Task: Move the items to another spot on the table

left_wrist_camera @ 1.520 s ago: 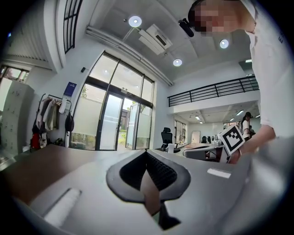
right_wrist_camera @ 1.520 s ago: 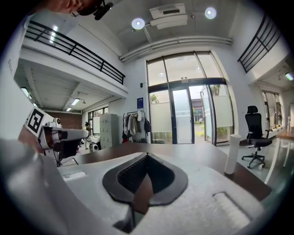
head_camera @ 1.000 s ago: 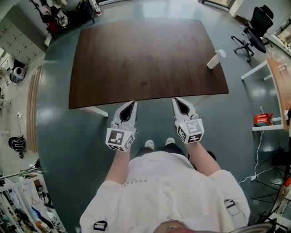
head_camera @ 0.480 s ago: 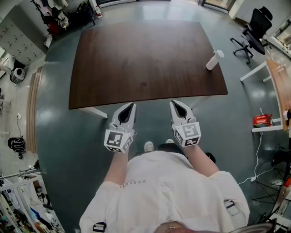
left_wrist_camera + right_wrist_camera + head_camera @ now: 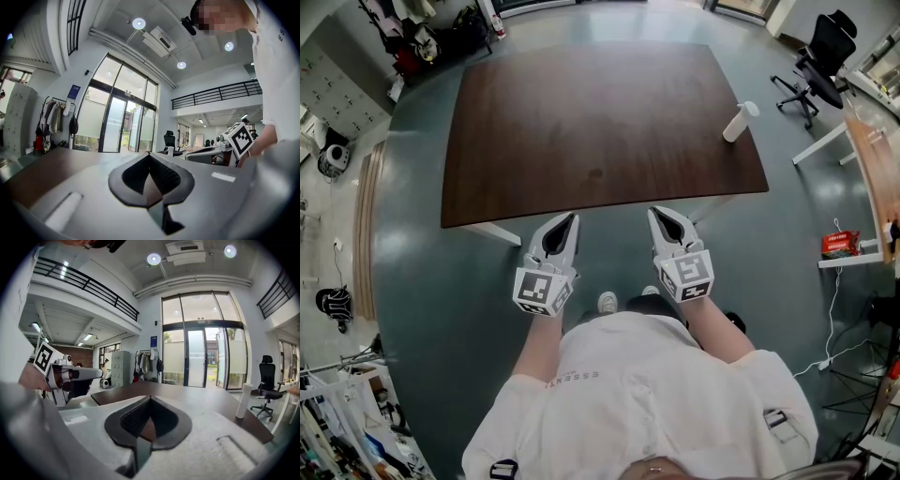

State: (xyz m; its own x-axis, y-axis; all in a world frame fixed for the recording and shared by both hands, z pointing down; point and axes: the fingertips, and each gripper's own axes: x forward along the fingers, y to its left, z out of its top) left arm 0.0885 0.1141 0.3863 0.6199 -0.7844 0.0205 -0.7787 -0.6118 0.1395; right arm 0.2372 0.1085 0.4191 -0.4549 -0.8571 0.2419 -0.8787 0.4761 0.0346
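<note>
A white cylinder [image 5: 737,122] stands upright near the right edge of the dark brown table [image 5: 600,112]; it also shows in the right gripper view as the white cylinder [image 5: 244,400] at the right. My left gripper [image 5: 575,217] and right gripper [image 5: 654,213] hover side by side just off the table's near edge, pointing at it. Both are shut with nothing between their jaws. In the left gripper view the left gripper [image 5: 149,155] has its tips touching; the right gripper [image 5: 151,399] looks the same in its own view.
A black office chair [image 5: 825,61] stands on the floor beyond the table's right side. A light wooden desk [image 5: 872,178] lies at the far right. Coat racks and lockers [image 5: 337,94] line the left. The person stands on grey floor before the table.
Both grippers have drifted slightly left and a touch toward the person in the head view; jaws stay shut. The cylinder has not moved on the table.
</note>
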